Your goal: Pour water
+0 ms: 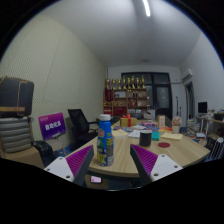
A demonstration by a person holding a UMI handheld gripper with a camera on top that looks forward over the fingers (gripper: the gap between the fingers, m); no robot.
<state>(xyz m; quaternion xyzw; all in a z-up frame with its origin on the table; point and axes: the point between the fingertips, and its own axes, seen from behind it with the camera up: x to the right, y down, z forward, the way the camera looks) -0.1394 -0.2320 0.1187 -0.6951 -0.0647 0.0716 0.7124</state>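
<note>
I am looking into an office room with a shelf of boxes (127,95) at the back and a round light wooden table (125,155) ahead of me. My gripper (112,166) is hovering with its magenta-padded fingers (78,160) spread wide. A clear plastic water bottle with a blue label (104,140) is standing upright on the table between them, gaps either side.

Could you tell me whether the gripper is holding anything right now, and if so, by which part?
Nothing is held. The gripper is open, and the bottle stands on the table just ahead, between the fingers, with gaps on both sides.
</note>
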